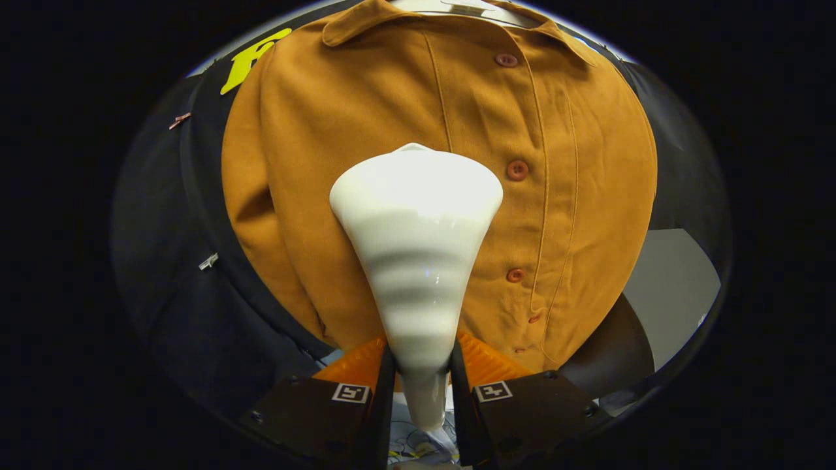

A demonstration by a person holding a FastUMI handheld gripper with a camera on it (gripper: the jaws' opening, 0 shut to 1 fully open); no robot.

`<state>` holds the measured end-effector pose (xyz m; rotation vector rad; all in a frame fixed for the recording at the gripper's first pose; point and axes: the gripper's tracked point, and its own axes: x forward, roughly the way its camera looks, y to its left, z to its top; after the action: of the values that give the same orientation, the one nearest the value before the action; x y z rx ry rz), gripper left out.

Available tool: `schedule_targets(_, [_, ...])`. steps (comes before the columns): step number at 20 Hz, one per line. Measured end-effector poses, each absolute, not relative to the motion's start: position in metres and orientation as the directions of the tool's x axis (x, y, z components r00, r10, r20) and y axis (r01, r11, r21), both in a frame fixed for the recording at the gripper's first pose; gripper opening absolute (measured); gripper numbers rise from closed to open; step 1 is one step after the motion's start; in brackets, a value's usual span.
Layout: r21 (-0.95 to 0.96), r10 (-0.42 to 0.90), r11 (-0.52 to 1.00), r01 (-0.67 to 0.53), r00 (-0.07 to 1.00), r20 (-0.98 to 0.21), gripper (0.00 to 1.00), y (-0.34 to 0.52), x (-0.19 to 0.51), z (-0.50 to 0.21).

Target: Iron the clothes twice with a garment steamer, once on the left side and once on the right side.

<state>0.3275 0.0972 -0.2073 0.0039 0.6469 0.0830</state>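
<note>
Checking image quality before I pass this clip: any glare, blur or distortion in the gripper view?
Gripper view: strong fisheye bulge rounds the orange shirt; soft glare and banded shading on the white steamer head, detail not lost; shirt buttons and seams look sharp; the gripper fingers, closed on the steamer's neck, sit in shadow.

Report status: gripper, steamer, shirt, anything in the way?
Gripper shut on steamer handle. Steamer head against the orange shirt, just beside the button placket, mid-chest. Nothing blocking the shirt front.
</note>
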Motion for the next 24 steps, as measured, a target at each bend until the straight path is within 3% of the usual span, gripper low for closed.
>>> schedule_targets(24, [0.002, 0.051, 0.996, -0.084, 0.584, -0.81, 0.44, 0.066, 0.264, -0.307])
